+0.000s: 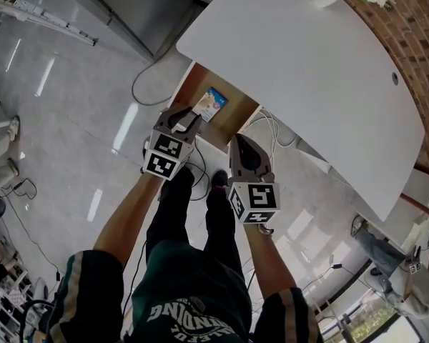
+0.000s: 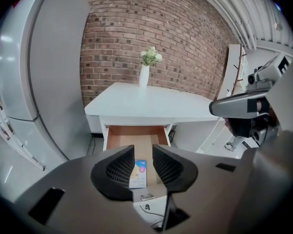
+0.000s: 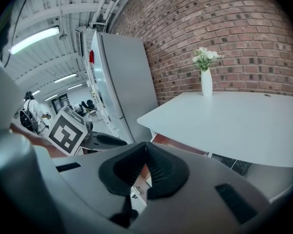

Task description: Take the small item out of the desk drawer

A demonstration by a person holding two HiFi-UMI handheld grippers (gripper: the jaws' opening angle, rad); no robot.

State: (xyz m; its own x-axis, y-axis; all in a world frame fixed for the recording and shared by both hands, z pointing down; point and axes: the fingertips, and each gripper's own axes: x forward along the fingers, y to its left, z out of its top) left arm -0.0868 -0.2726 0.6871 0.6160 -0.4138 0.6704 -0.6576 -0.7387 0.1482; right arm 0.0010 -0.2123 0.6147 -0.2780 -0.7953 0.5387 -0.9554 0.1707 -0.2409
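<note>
The wooden desk drawer point(image 1: 197, 95) stands pulled out from under the white desk point(image 1: 307, 63). Inside it lies a small flat blue-and-white packet point(image 1: 211, 104). My left gripper point(image 1: 186, 118) hovers at the drawer's front edge, just short of the packet. In the left gripper view the packet point(image 2: 140, 172) shows through the narrow gap between the jaws of the left gripper point(image 2: 143, 162); they stand slightly apart and touch nothing. My right gripper point(image 1: 246, 143) sits to the right of the drawer. Its jaws point(image 3: 145, 155) meet at the tips and hold nothing.
A white vase of flowers point(image 2: 144, 74) stands at the desk's back edge against the brick wall. A tall grey cabinet point(image 2: 49, 72) rises left of the desk. Cables point(image 1: 149, 77) lie on the floor beside and under the desk. A person's legs are below the grippers.
</note>
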